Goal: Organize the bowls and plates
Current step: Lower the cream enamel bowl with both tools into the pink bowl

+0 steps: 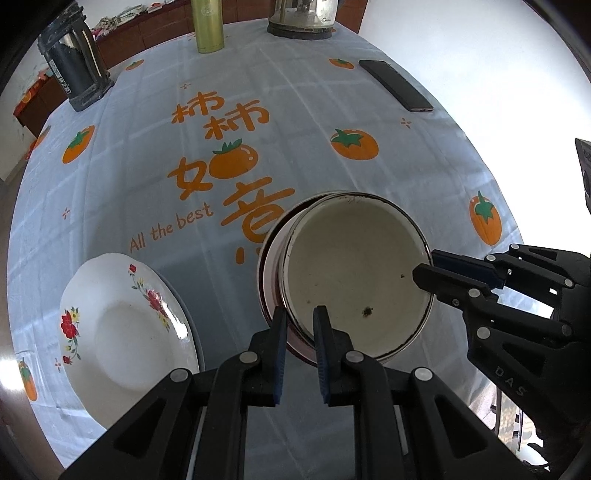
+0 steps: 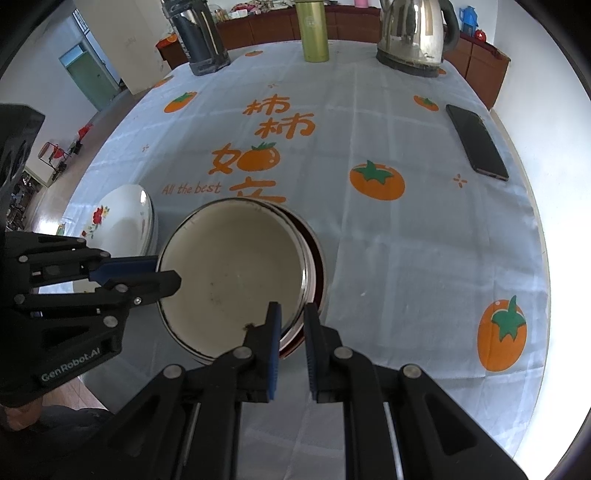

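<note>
The enamel bowl [image 1: 354,273], cream inside with a dark rim, sits tilted in a second, reddish bowl [image 1: 267,280] near the middle of the desk [image 1: 332,110], and both tongs are clenched on its rim from opposite sides. The left tongs [image 1: 300,325] pinch the near-left edge in the left wrist view, one pad inside the wall and one outside; the right tongs [image 2: 291,321] do the same on the right side of the rim in the right wrist view. Each pair also shows in the other camera, its fingers closed over the rim. A two-sided hold like this probably keeps the wide, shallow bowl level and stops it swinging, whether it is being seated into the lower bowl or lifted out; the pictures do not settle which. It sits off-centre, so the nesting looks unfinished. Just to the left lies a white plate with red flowers [image 1: 122,332], apart from the bowls, likely the next piece to sort. Farther out, along the far edge of the persimmon-printed cloth, stand a dark flask [image 2: 199,37], a green bottle [image 2: 314,31] and a steel kettle [image 2: 413,33], with a black phone [image 2: 476,140] at the right, all well clear of the work.
</note>
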Action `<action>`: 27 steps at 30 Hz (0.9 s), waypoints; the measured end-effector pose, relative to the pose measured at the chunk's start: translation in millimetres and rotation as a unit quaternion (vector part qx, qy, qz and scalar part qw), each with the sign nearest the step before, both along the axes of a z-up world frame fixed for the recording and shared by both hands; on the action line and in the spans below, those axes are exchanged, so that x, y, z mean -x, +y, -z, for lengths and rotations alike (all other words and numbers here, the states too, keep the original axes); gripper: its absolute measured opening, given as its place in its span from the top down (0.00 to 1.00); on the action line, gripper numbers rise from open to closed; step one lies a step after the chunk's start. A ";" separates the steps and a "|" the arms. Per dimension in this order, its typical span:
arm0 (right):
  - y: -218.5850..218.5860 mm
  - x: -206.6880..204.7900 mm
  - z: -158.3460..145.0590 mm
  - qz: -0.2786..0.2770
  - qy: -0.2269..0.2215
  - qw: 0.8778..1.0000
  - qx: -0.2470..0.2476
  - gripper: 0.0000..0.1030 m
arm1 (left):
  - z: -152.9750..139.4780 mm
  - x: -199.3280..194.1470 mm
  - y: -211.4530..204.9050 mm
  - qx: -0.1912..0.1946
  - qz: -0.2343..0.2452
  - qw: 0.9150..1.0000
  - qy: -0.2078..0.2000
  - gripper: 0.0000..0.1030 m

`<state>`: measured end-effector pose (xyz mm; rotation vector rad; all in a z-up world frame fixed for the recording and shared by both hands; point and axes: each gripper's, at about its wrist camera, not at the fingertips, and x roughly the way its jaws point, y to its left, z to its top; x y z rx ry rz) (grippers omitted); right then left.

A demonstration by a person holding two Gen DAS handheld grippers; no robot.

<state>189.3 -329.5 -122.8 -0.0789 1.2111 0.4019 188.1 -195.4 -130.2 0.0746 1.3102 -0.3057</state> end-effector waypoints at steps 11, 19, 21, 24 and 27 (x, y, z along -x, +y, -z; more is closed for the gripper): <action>0.5 -0.7 -1.1 -0.006 0.001 1.000 0.008 0.86 | -4.0 1.6 0.4 0.005 0.002 1.000 0.005 0.85; 2.7 -0.2 2.0 -0.007 0.008 1.000 0.007 0.86 | -0.8 -0.2 1.6 0.003 0.000 1.000 0.010 0.85; 3.6 -0.2 0.9 -0.008 0.006 1.000 0.008 0.86 | -0.9 0.4 1.1 0.005 0.001 1.000 0.010 0.85; 2.9 -0.3 2.8 -0.006 0.008 1.000 0.008 0.86 | -0.4 0.2 0.7 0.005 0.002 1.000 0.008 0.85; 3.3 0.5 2.5 -0.006 0.006 1.000 0.011 0.86 | 0.3 -0.3 1.0 0.005 0.001 1.000 0.008 0.85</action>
